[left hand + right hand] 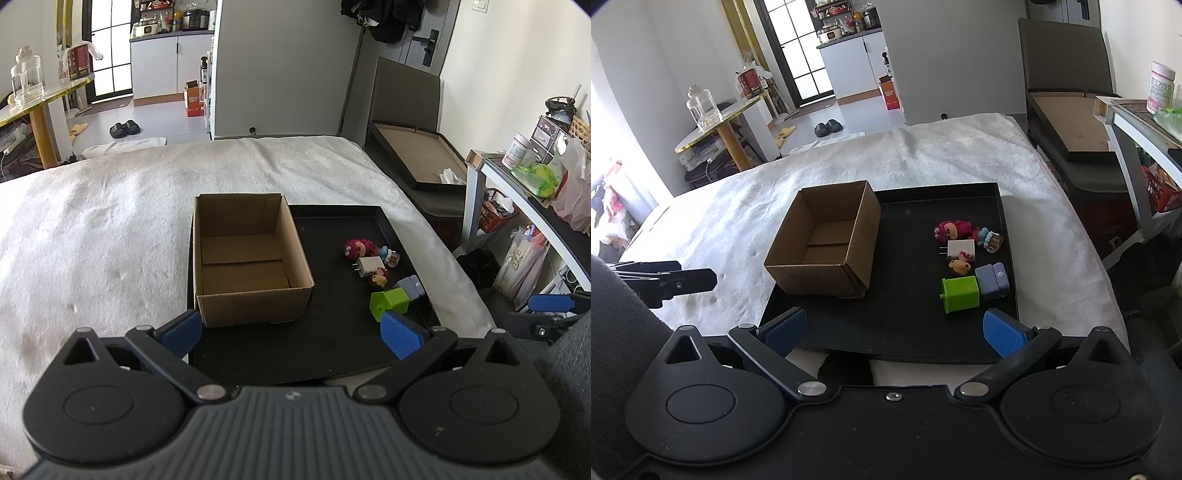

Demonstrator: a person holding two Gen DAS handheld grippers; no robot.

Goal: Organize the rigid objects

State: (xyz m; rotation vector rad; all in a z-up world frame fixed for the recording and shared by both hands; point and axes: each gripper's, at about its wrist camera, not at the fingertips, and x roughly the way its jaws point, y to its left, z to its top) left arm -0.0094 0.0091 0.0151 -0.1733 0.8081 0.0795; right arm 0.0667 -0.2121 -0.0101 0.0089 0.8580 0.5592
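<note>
A black tray (340,354) (908,332) lies on a white blanket. An empty open cardboard box (247,258) (827,240) stands on its left half. On the right half lie a green block (389,303) (960,294), a grey-blue block (410,287) (992,281), a white plug (370,266) (960,249), a pink figure (356,248) (951,229) and other small figures. My left gripper (291,328) is open and empty over the tray's near edge. My right gripper (894,330) is open and empty, also at the near edge.
The white blanket (92,229) covers a bed. A dark chair with a shallow box (413,155) stands at the right, next to a cluttered shelf (535,177). A yellow-edged table with a glass jar (701,107) stands at the far left.
</note>
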